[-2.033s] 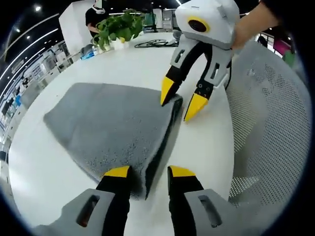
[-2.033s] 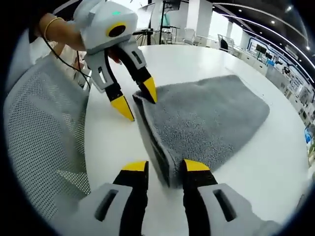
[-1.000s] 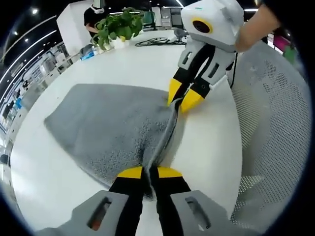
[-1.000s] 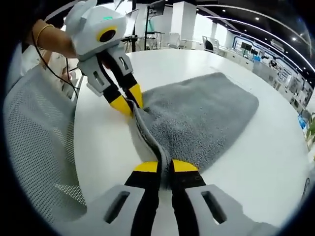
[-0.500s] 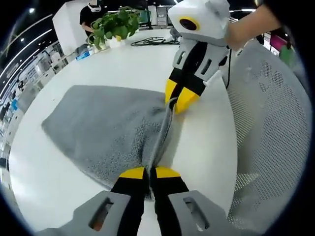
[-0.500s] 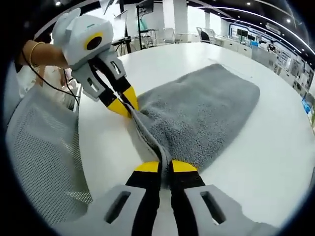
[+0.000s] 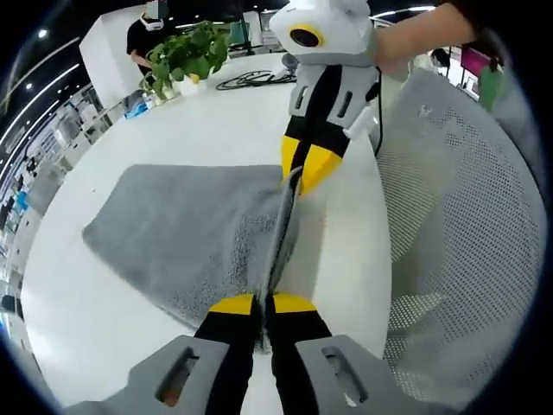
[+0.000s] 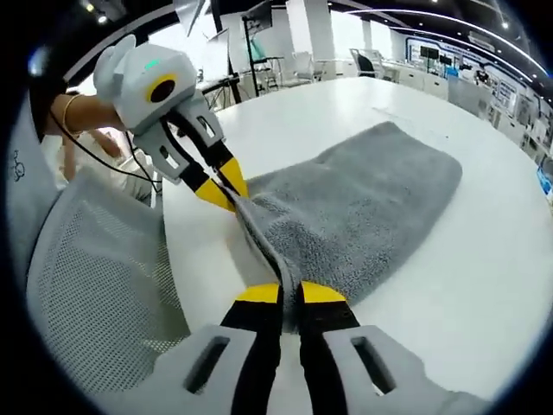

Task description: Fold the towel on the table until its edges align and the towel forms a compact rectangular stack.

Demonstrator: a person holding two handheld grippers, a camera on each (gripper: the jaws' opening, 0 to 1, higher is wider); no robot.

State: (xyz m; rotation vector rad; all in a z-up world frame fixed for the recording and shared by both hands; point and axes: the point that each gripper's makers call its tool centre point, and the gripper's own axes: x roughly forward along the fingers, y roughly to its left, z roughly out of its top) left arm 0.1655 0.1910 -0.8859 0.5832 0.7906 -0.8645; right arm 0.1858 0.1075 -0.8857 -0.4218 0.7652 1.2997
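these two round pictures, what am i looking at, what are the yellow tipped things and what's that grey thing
Each picture comes from a fisheye camera riding on a handheld tool; a person carries one in each hand. The yellow-tipped fingers at the bottom of the left gripper view belong to the left gripper; the right gripper reaches in from above. The right gripper view is the opposite: its own gripper at the bottom, the left one farther off. The grey thing is a towel on a white table. Both grippers are shut on the same towel edge, at opposite ends, lifting it. A white mesh chair stands beside the table.
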